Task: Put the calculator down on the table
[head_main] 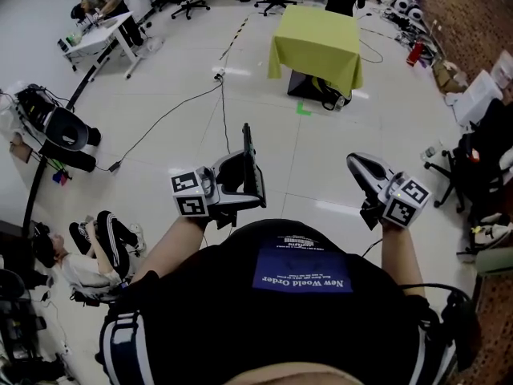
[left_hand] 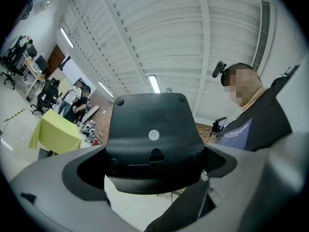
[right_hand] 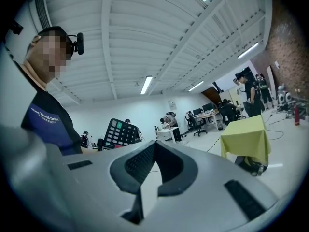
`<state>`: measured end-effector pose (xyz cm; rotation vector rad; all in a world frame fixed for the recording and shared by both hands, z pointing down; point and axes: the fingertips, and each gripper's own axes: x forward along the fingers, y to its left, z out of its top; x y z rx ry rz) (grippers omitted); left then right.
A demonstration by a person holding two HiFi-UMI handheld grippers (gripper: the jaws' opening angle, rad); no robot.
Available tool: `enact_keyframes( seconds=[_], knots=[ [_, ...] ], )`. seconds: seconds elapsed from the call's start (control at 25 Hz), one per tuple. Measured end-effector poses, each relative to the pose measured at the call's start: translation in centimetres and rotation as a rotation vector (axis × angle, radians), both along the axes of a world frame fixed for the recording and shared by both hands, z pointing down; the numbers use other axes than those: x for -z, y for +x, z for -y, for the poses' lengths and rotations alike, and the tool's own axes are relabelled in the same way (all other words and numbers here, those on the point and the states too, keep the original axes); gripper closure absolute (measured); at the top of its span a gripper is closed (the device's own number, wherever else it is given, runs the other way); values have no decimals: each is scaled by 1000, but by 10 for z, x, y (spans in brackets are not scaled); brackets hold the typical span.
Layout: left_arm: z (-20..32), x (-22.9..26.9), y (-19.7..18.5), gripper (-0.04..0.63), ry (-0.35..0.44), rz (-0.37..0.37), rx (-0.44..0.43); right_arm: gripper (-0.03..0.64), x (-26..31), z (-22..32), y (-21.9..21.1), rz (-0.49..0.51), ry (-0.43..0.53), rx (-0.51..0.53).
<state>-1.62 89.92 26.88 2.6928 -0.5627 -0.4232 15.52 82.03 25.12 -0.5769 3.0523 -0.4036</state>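
The left gripper (head_main: pixel 239 184) is clamped on the calculator (head_main: pixel 250 155), upright near the person's chest; the right gripper (head_main: pixel 361 167) is closed on nothing. By my reckoning nothing is set down yet; the yellow-draped table (head_main: pixel 317 38) stands well apart, far across the floor. The head view shows the calculator only edge-on; its keys are hard to make out.

Open floor (head_main: pixel 268 147) ahead to cloth-covered table (head_main: pixel 317 38); cable (head_main: pixel 164 117) crosses left.

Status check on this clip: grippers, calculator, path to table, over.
Left gripper shut on calculator, held upright. Right gripper shut, empty. Calculator not yet down; yellow-draped table far ahead. Floor cable near the path, over.
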Motion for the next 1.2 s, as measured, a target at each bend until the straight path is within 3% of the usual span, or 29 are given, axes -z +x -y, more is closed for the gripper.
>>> enact_keyframes(
  seconds=[0.44, 0.72, 0.96, 1.2],
  knots=[
    [93, -9, -16, 6, 2, -19, -106, 630, -4, 78, -19, -29, 1, -82],
    [163, 4, -74, 7, 26, 2, -182, 630, 13, 141, -71, -10, 8, -154],
    [224, -2, -124, 6, 24, 6, -202, 630, 4, 194, -112, 4, -14, -193],
    [282, -15, -126, 7, -12, -8, -185, 630, -9, 253, -112, -6, -46, -187]
  ],
)
